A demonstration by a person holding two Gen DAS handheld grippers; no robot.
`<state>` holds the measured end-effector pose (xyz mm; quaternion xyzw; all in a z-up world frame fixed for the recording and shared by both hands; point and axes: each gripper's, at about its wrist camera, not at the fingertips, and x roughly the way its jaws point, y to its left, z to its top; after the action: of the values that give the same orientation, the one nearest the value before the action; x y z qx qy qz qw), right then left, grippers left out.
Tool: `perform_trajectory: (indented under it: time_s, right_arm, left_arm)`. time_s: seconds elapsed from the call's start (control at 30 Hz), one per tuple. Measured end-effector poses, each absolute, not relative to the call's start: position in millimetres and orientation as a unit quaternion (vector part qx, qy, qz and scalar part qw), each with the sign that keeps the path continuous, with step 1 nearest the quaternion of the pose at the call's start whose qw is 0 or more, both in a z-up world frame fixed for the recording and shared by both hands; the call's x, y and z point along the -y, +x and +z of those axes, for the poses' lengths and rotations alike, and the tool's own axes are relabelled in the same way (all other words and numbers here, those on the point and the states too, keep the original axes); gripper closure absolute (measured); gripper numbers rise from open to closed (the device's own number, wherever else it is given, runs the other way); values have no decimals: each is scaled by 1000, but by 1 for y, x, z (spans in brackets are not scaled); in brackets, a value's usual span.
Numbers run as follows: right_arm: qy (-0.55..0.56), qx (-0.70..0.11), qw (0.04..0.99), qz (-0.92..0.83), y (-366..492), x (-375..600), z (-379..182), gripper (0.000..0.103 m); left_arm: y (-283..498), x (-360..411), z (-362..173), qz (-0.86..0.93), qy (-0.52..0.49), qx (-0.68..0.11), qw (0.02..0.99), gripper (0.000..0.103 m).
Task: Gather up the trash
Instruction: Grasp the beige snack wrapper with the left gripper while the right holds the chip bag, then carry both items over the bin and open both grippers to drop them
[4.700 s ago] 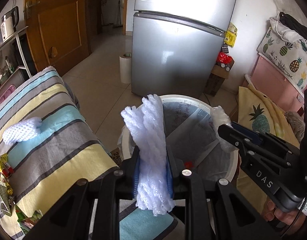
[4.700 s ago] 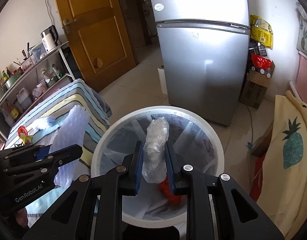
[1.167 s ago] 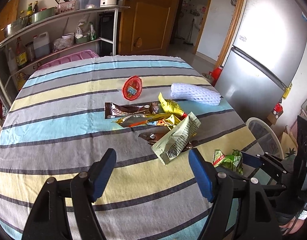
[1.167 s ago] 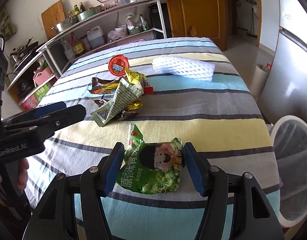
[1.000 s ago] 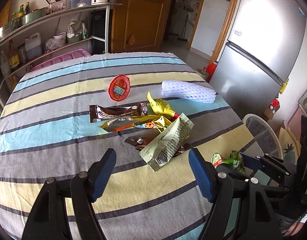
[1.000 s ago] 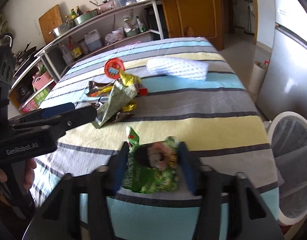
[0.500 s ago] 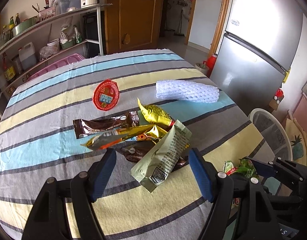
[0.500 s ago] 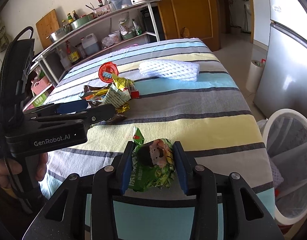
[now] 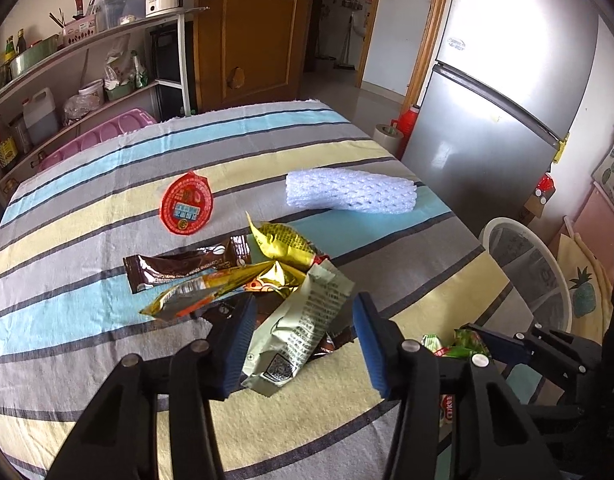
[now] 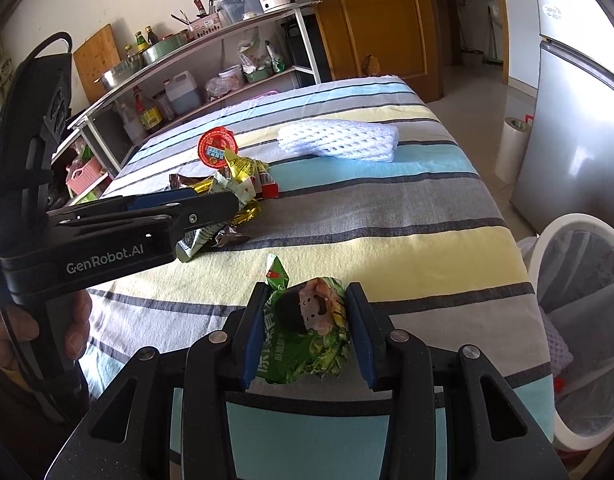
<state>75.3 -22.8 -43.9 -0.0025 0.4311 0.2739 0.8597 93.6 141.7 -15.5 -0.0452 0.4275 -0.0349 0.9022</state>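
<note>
My right gripper (image 10: 307, 332) is shut on a green snack bag (image 10: 307, 340) at the near edge of the striped table (image 10: 387, 216). My left gripper (image 9: 303, 340) is open, its jaws on either side of a pale green wrapper (image 9: 299, 336) in a pile of wrappers (image 9: 235, 276). A brown sachet (image 9: 179, 266), a gold wrapper (image 9: 283, 244), a red round lid (image 9: 186, 208) and a white foam net (image 9: 351, 196) lie beyond. The white trash bin (image 10: 579, 320) stands by the table's right side.
A silver fridge (image 9: 503, 112) stands past the bin. A shelf rack (image 9: 67, 92) with bottles, pots and a kettle lines the far left wall. A wooden door (image 9: 251, 28) is behind the table. A paper roll (image 10: 511, 148) sits on the floor.
Both grippers left the bin and came over the table. My right gripper closed on the green snack bag. My left gripper moved forward and narrowed around the pale green wrapper.
</note>
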Motion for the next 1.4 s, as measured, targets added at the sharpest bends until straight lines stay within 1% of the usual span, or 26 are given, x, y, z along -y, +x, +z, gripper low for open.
perform_trajectory:
  time_s: [0.2,0.23,0.33,0.67,0.83,0.9,0.97,1.07,1.1,1.4]
  right_arm:
    - [2,-431,859,276,76,24,-44,63]
    - [2,-430,859,276,76,24,-45,63]
    - [3,-430,859,276,76,24,-45,63]
    - [6,-429,861,274,76,27,-44,63]
    - [9,-423,864,272,74,28,-40,65]
    - [11,-419,865,274,73,28,-37,69]
    - [10,-415,868,274,72,28,-34,69]
    - [12,-411,870,273,71,30,-32,74]
    - [12,-409,871,273,70,30,-31,78]
    - [18,-394,878,272,64,38,-21,82]
  left_arm:
    - [94,-138,-20,-19,-24,-429,903,51]
    - [94,-138,-20,-16,-21,-429,903,53]
    - [93,-136,-20,-9,-7,-429,903,69]
    - [87,-141,-15,5,-13,-423,906,79]
    - [79,-146,-7,0,-24,-415,909,80]
    - [75,-147,-3,-1,-29,-411,911,80]
    - [70,-147,1,-1,-29,-406,914,80]
    - [66,-148,5,-2,-33,-401,915,82]
    - [65,-148,6,-1,-35,-400,916,82]
    - [56,-137,14,-5,-30,-390,920,87]
